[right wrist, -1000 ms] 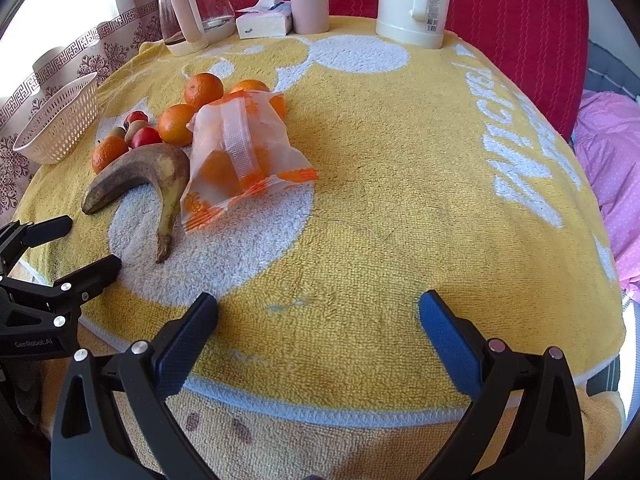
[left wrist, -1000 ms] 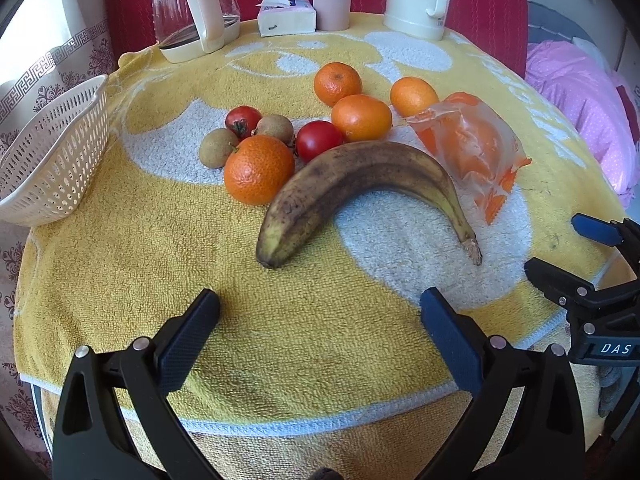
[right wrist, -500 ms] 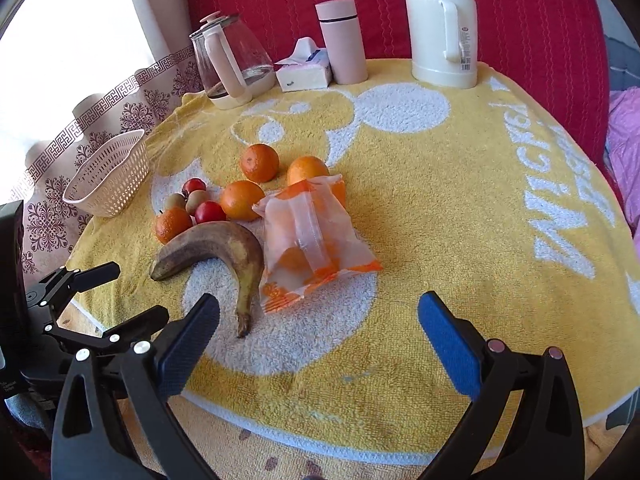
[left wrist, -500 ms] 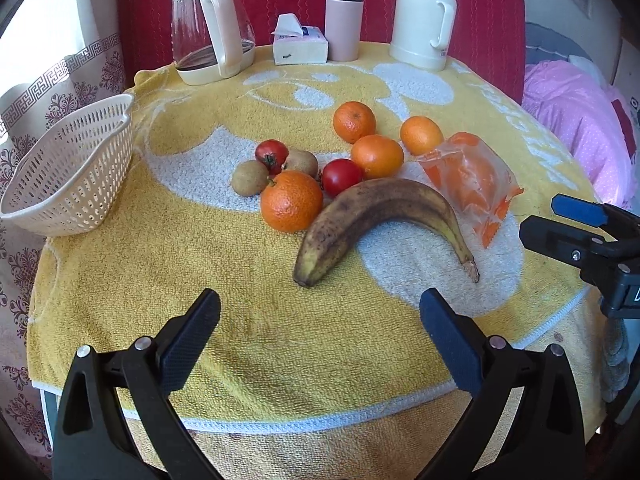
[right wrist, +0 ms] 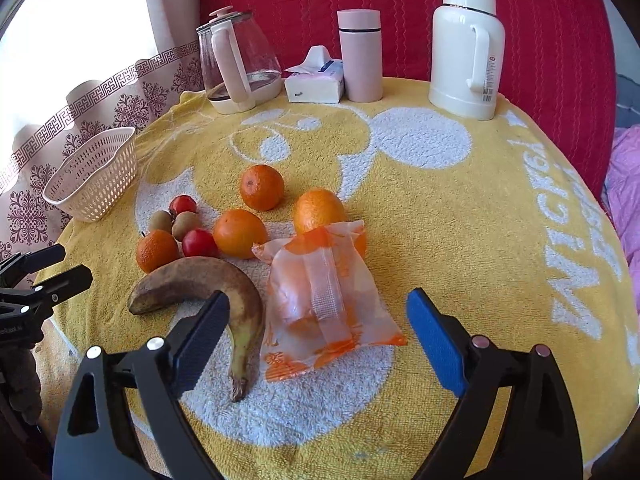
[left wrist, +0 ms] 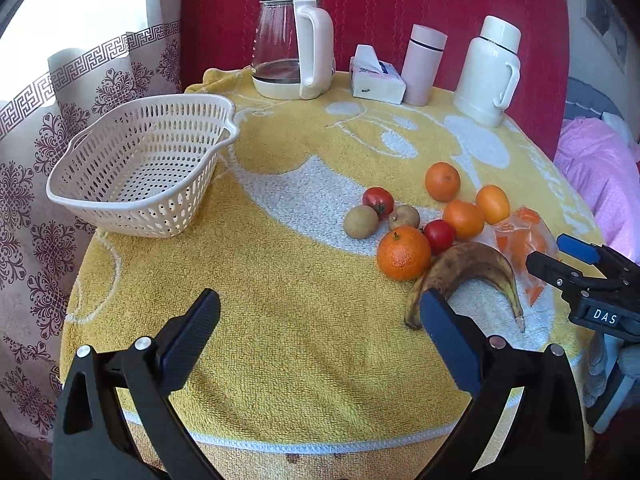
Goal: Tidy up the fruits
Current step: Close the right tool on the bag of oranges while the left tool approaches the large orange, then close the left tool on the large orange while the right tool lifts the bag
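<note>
Blue-padded fingers on both our grippers, left (left wrist: 320,336) and right (right wrist: 318,336), are spread wide and holding nothing. Just past them on the yellow towel (left wrist: 280,320) sit the banana (right wrist: 208,280), bag (right wrist: 320,292) and oranges (right wrist: 239,233). Basket (left wrist: 136,168) sits empty, well left.

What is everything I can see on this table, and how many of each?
basket: 1, white, left edge, nothing in it
oranges: 4 loose, orange, mid-table cluster
tomatoes: 2, red, among the oranges
small round fruits: 2, brown, left of the cluster
banana: 1, browned, nearest the grippers
bag: 1, clear with orange print, right of banana
kettle: 1, glass, back
tissue pack: 1, white, back
flask: 1, pink, back
thermos: 1, white, back right
towel: 1, yellow, covers table
left gripper: open
right gripper: open
</note>
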Demonstrator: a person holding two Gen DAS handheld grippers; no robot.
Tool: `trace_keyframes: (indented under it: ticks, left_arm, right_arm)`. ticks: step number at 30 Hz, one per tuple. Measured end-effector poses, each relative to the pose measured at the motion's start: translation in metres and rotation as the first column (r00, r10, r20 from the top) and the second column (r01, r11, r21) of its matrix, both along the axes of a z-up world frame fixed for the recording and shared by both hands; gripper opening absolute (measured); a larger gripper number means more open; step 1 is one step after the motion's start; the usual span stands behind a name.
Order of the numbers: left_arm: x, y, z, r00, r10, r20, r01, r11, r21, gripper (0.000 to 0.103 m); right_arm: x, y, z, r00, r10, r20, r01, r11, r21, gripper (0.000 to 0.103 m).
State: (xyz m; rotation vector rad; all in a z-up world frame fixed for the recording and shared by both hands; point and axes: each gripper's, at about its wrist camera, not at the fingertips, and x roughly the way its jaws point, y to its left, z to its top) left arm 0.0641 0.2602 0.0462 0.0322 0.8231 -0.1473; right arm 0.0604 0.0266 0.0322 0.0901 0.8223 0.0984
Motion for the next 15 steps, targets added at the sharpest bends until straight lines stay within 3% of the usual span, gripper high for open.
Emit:
trace_keyframes:
  ticks: [8,11,15]
  left_arm:
    - [0.009,-0.007,-0.008,0.999,-0.015,-0.029,0.015,1.0,0.004,0.101]
    - [0.011,-0.011,-0.008,0.999,-0.026,-0.029,0.026,1.0,0.006,0.101]
    - [0.013,-0.016,-0.008,0.999,-0.04,-0.03,0.041,0.999,0.002,0.101]
  right_arm:
    - [0.018,0.006,-0.008,1.0,0.003,-0.02,-0.004,1.0,-0.028,0.076]
    - [0.02,0.004,-0.01,0.999,-0.019,-0.026,0.017,0.999,-0.05,0.063]
    - [0.015,-0.001,-0.009,0.999,-0.025,-0.023,0.024,0.999,-0.024,0.055]
